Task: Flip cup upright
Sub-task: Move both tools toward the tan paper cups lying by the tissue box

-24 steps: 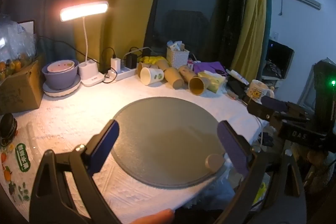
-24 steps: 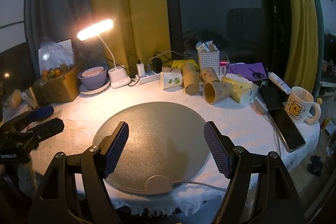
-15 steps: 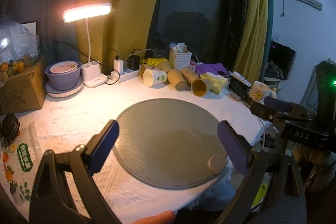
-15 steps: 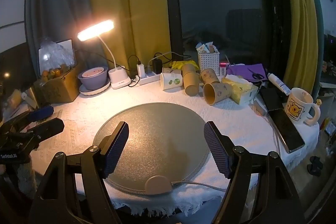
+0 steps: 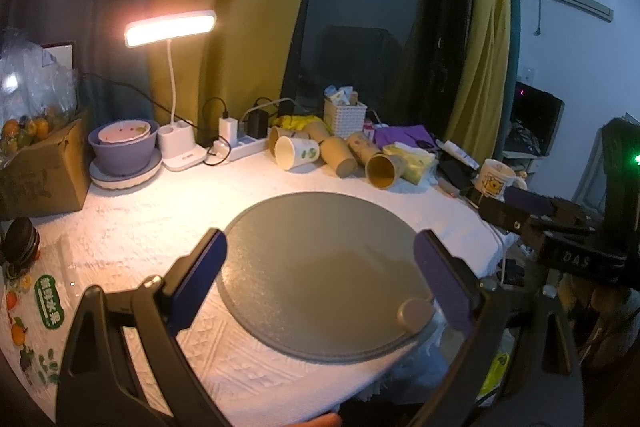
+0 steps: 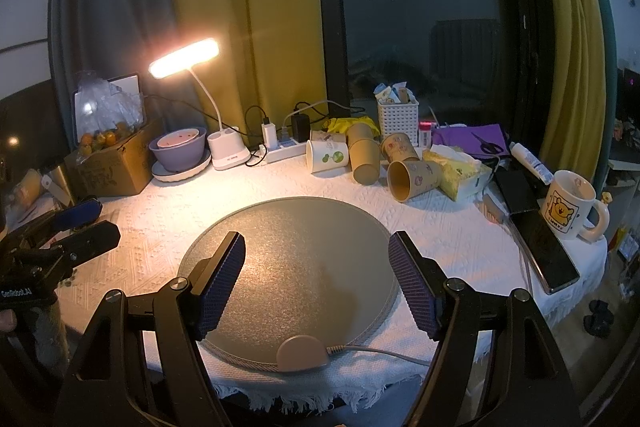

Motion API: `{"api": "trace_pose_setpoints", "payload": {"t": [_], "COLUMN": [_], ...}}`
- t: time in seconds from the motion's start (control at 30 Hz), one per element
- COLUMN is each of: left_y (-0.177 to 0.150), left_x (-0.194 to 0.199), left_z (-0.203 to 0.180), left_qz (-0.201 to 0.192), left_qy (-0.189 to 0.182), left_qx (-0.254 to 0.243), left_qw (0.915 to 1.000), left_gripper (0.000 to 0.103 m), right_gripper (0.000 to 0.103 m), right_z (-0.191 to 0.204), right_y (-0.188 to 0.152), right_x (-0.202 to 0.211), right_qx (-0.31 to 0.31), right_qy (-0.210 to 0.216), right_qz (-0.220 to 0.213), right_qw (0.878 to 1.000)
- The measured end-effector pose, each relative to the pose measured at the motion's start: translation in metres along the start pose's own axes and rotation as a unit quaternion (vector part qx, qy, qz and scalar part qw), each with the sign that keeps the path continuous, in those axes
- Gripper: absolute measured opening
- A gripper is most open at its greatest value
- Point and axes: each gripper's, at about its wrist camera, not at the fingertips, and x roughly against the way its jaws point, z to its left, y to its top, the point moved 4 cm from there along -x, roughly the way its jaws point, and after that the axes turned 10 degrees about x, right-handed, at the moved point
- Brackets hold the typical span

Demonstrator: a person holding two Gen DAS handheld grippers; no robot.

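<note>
**Both tools wide and empty, cups not yet reached**

Nearest the camera, the right tool (image 6: 316, 279) hangs over the counter's front edge with its jaws spread wide and nothing between them. The left tool (image 5: 320, 283) is likewise wide and empty, held at the counter's front left. Both sit above the round grey mat (image 6: 296, 247), which carries nothing.

Past the mat, along the back edge of the counter (image 6: 460, 239), a cluster of paper cups lies tipped on its side. The closest is the brown cup (image 6: 412, 179), its mouth facing the front, just beside the yellow pack (image 6: 456, 173). Behind it lie a second brown cup (image 6: 366, 159) and a white cup (image 6: 326, 157) with green print. (The task does not say which cup is meant.) Nothing is gripped, so the step in hand reads as the approach.

The next move likely calls for one tool to travel across the mat to the chosen cup, straddle its side wall with the jaws, and close lightly, since thin paper crushes easily. The neighbours lie touching or nearly so, which leaves little room for a finger.

The mug (image 6: 568, 207) at the right edge already stands upright.
</note>
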Motion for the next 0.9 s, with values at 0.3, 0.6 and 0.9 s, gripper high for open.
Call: {"api": "trace_pose_setpoints", "payload": {"t": [0.3,0.6,0.9], "left_y": [-0.003,0.001,0.007], "left_x": [-0.001,-0.005,-0.029], "left_z": [0.000,-0.004,-0.014], "left_qz": [0.022,0.022,0.008], "left_qy": [0.001,0.003,-0.026], "left_qx": [0.012,-0.007,-0.014], "left_qw": [0.9997,0.9997,0.9995], "left_gripper": [0.095,0.095,0.095], "right_gripper": [0.077,0.077,0.077], "right_z": [0.000,0.000,-0.007], "right_y": [0.002,0.003,0.013], "right_x": [0.001,0.001,-0.006], "right_qx": [0.002,0.004,0.014], "right_qy": [0.000,-0.003,-0.019], "right_qz": [-0.001,0.000,0.008], "right_qw": [1.000,1.000,1.000]}}
